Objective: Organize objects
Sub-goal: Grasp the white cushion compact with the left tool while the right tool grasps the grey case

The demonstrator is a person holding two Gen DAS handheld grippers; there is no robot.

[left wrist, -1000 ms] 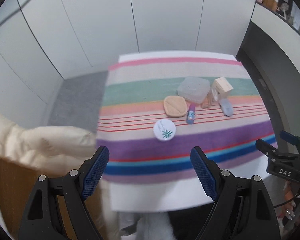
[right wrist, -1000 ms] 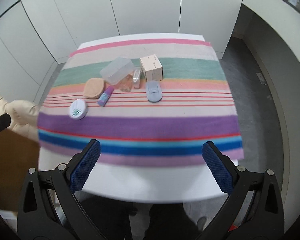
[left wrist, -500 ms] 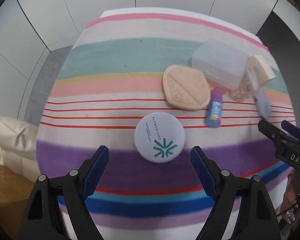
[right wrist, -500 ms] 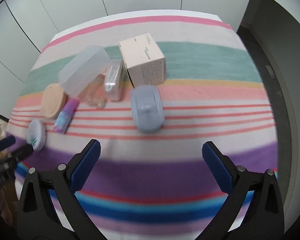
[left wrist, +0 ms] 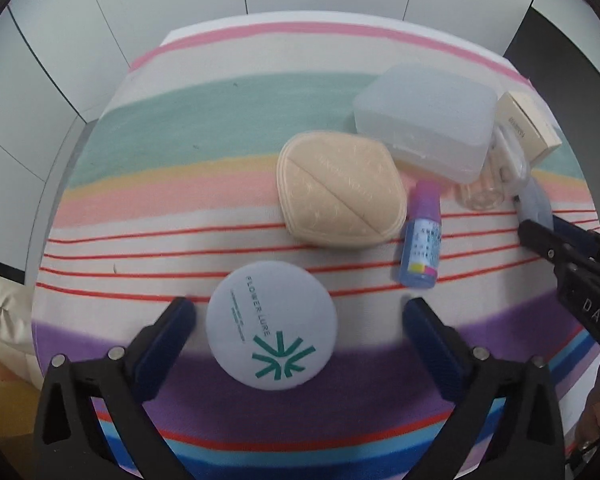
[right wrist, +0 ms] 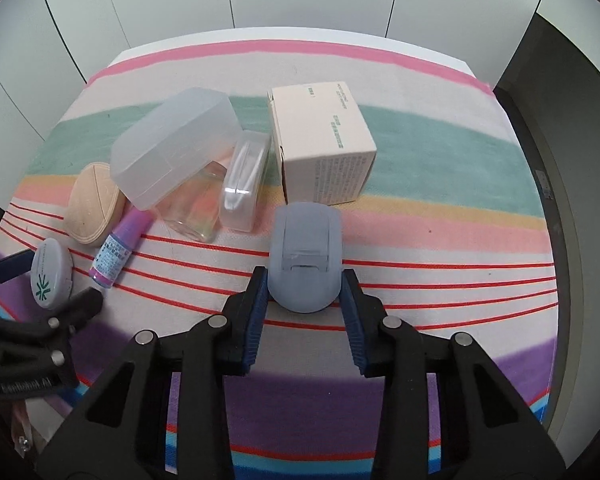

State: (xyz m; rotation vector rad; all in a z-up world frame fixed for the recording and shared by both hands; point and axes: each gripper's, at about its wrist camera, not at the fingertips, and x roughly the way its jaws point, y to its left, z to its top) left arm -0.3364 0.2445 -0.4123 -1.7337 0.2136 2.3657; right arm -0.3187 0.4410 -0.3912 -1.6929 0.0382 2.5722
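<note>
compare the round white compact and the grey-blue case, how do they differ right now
The round white compact is a flat disc with a teal logo; the grey-blue case is dome-ended and plain. The compact sits between the wide-open fingers of the left hand-held gripper, untouched; the right hand-held gripper has closed on the case's sides. Both rest on the striped cloth.

Black plastic gripper (right wrist: 304, 292) frames, blue ribbed pads (right wrist: 256, 316), silver screws (right wrist: 146, 337).

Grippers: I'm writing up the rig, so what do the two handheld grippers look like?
Both the left gripper and right gripper have black plastic arms with silver screws and ribbed dark-blue finger pads. White lettering marks their sides: "DAS" on the right one, partly readable text on the left.
</note>
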